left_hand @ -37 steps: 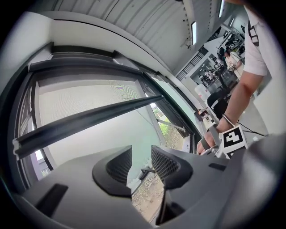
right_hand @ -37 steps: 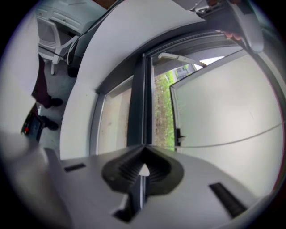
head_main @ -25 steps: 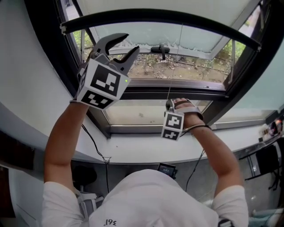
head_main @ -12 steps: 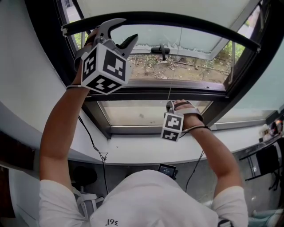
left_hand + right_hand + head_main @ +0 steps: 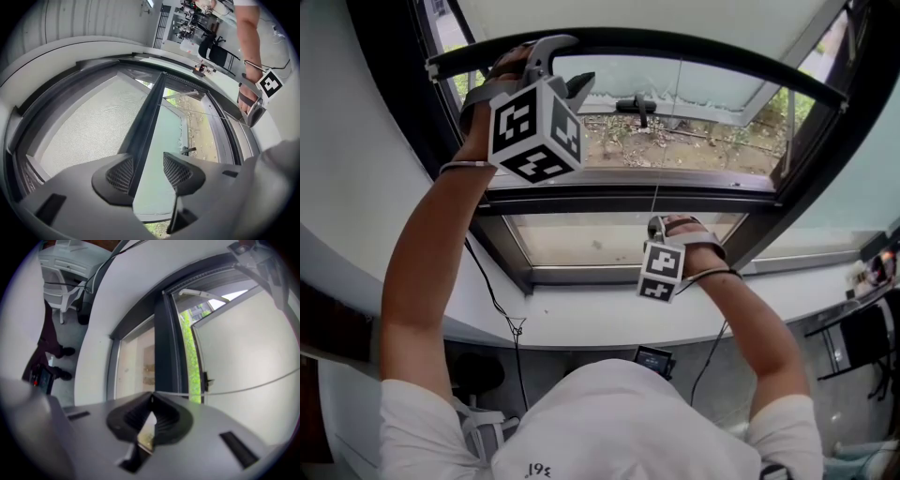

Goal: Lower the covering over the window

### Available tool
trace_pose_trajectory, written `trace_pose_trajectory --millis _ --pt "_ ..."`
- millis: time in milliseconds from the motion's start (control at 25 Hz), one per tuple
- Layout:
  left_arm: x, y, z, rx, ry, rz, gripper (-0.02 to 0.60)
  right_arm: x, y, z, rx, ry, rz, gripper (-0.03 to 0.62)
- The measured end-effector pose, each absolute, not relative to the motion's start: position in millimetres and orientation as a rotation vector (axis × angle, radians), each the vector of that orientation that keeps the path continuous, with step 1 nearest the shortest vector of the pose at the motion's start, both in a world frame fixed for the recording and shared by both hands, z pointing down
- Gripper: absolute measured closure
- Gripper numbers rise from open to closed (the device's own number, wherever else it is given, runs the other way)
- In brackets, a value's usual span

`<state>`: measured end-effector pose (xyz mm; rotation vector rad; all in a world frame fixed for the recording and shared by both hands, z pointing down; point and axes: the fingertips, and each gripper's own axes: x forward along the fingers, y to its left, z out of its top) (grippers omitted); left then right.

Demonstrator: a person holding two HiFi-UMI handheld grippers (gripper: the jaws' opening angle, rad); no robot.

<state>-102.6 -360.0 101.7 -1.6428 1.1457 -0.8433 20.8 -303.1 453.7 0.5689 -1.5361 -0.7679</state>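
Note:
The blind's dark bottom bar (image 5: 675, 42) curves across the top of the head view, with pale blind fabric (image 5: 656, 14) above it. My left gripper (image 5: 572, 64) is raised to the bar's left end. In the left gripper view its jaws (image 5: 146, 166) stand open after just widening, with the bar (image 5: 152, 108) running between the pads and the mesh fabric (image 5: 89, 122) to the left. Lower down, my right gripper (image 5: 657, 223) is shut on the thin pull cord (image 5: 656, 197). The cord (image 5: 243, 389) leaves the closed tips (image 5: 151, 401) toward the right.
The dark window frame (image 5: 675, 199) and white sill (image 5: 600, 314) lie below the bar. A black window handle (image 5: 639, 103) shows behind the glass. A thin cable (image 5: 502, 309) hangs over the sill at left. A small device (image 5: 652, 357) sits on the floor below.
My left gripper has risen to the left end of the bar and rolled, so its marker cube shows another face. The right gripper and cord have stayed in place.

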Motion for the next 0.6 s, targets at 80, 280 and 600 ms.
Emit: trace_pose_trajectory --millis 80,280,600 --pt "-101.7 -360.0 102.2 -1.616 1.138 -0.846 0.387 18.6 -303.1 452.8 0.572 -1.546 -0.767 0.571" --pt "-100.7 -362.4 110.8 -1.65 1.153 -0.883 0.388 10.3 -301.8 459.3 0.567 -1.561 -0.774 0.571" --pt "-104.8 -369.7 148.6 -1.577 1.136 -1.117 0.389 17.5 -294.7 490.5 0.542 -1.567 -0.726 0.571"
